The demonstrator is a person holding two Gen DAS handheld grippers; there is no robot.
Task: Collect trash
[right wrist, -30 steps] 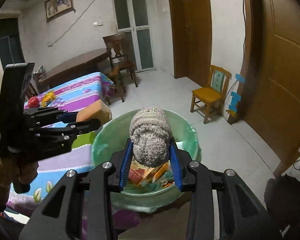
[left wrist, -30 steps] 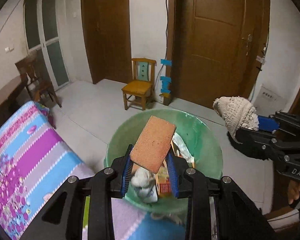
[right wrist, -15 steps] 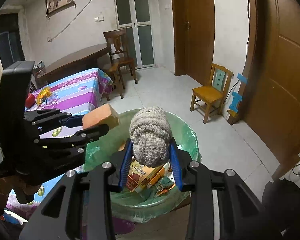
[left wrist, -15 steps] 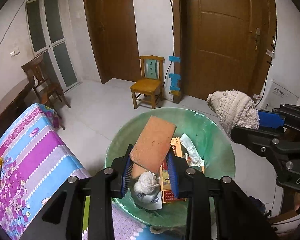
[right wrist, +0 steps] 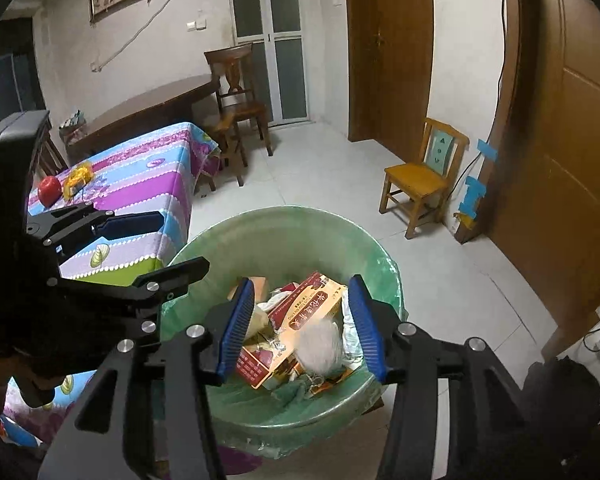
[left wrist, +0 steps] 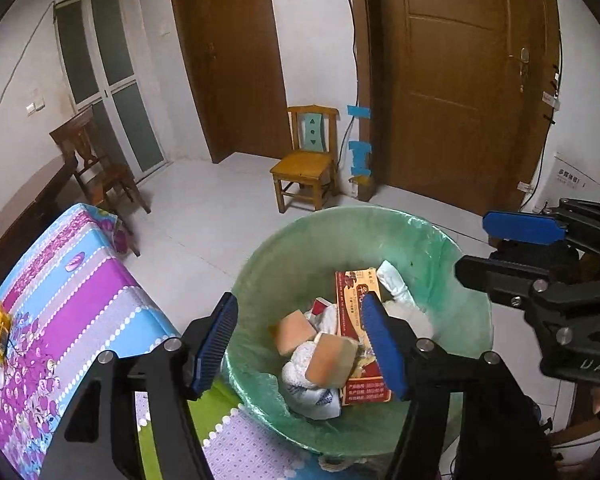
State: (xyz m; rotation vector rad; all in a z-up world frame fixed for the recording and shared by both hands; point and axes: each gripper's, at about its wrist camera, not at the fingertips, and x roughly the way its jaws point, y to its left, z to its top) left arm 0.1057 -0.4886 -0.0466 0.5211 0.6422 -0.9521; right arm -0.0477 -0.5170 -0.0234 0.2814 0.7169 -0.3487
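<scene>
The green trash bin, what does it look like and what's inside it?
The trash bin is round and open-topped, lined with a thin green plastic bag folded over its rim. It stands on the pale floor beside the striped tablecloth. Inside lie an orange sponge, a red and yellow carton and crumpled white wrappers.

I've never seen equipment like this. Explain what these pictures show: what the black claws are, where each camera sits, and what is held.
These are hand-held grabbers, one per hand, each with a camera looking along its two blue-padded fingers. One picture is from the left gripper, the other from the right gripper. Both hang over a green-lined trash bin beside a table with a striped cloth. Their jaws have just been opening and hold nothing; an orange sponge, a red box and a pale knitted bundle lie in the bin.
</scene>
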